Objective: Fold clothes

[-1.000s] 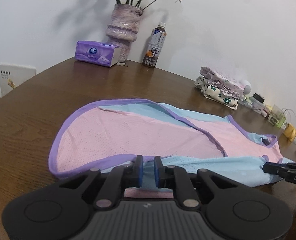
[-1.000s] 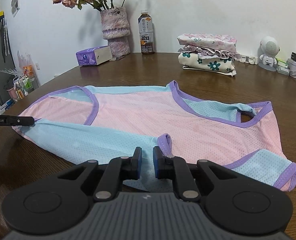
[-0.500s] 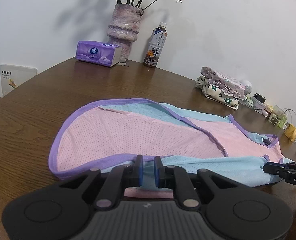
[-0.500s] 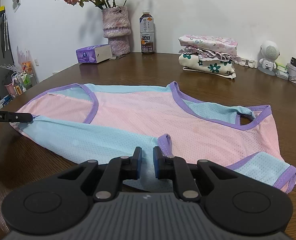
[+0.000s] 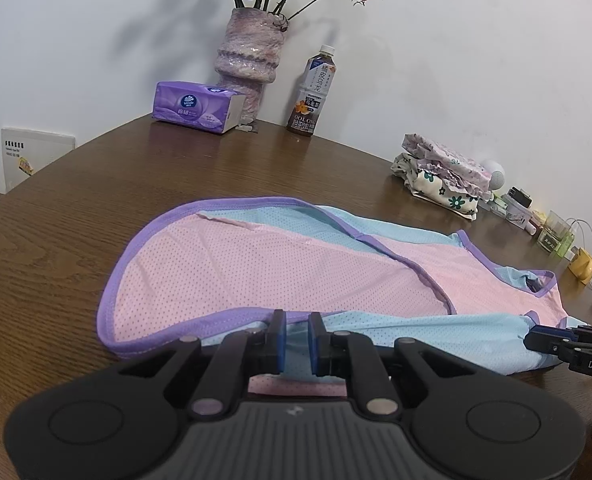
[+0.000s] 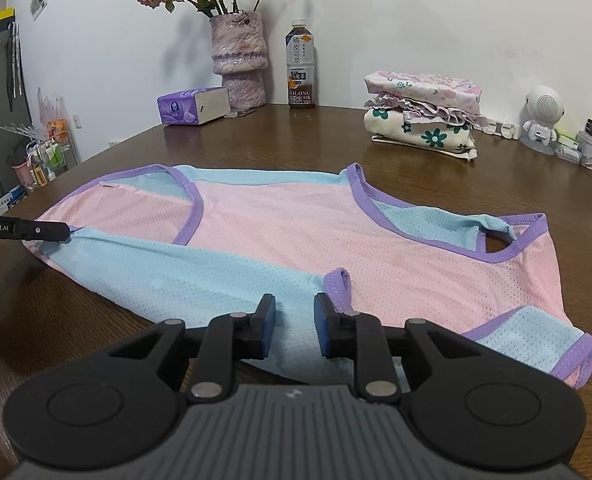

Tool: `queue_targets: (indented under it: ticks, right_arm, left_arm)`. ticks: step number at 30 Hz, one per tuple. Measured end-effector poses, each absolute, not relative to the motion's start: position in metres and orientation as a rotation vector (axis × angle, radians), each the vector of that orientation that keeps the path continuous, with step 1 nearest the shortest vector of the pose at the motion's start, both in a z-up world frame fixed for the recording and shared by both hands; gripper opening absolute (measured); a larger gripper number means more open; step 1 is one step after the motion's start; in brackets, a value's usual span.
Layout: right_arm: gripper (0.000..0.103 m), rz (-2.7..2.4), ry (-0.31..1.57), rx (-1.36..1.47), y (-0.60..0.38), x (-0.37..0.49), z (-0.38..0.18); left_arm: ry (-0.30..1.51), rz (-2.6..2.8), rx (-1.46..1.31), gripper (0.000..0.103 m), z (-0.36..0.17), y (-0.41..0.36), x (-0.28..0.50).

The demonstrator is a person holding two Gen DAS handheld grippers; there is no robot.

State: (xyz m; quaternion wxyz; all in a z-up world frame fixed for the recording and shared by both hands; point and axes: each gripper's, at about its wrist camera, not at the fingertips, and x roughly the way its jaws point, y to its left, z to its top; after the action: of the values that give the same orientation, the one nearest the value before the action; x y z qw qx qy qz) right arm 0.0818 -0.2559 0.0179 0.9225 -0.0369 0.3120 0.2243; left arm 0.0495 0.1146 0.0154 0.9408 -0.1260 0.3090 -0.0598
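Observation:
A sleeveless mesh top (image 5: 296, 268) in pink and light blue with purple trim lies flat on the brown wooden table (image 5: 96, 184). Its near blue side is folded over the pink. My left gripper (image 5: 296, 344) is shut on the blue folded edge at the hem end. From the right wrist view it shows as a thin black tip (image 6: 66, 232) at the cloth's left corner. My right gripper (image 6: 294, 328) stands open over the blue edge (image 6: 200, 276) near the purple armhole trim, with cloth lying between its pads. Its tip (image 5: 529, 338) shows at the far right in the left wrist view.
At the back stand a vase of flowers (image 6: 238, 60), a tea bottle (image 6: 300, 68) and a purple tissue box (image 6: 192, 106). A stack of folded floral clothes (image 6: 421, 114) sits back right, beside a white robot-shaped speaker (image 6: 541, 120) and small boxes.
My right gripper's fingers have spread apart and let go of the blue edge. The left gripper stays shut on the cloth, and the garment has settled a little flatter.

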Motion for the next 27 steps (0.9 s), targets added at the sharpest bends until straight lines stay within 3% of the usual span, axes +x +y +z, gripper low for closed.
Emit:
queue_targets:
  ticks: [27]
  right_arm:
    - [0.021, 0.388, 0.627, -0.092, -0.244, 0.074, 0.019]
  left_arm:
    - [0.63, -0.124, -0.264, 0.011, 0.014, 0.117, 0.049]
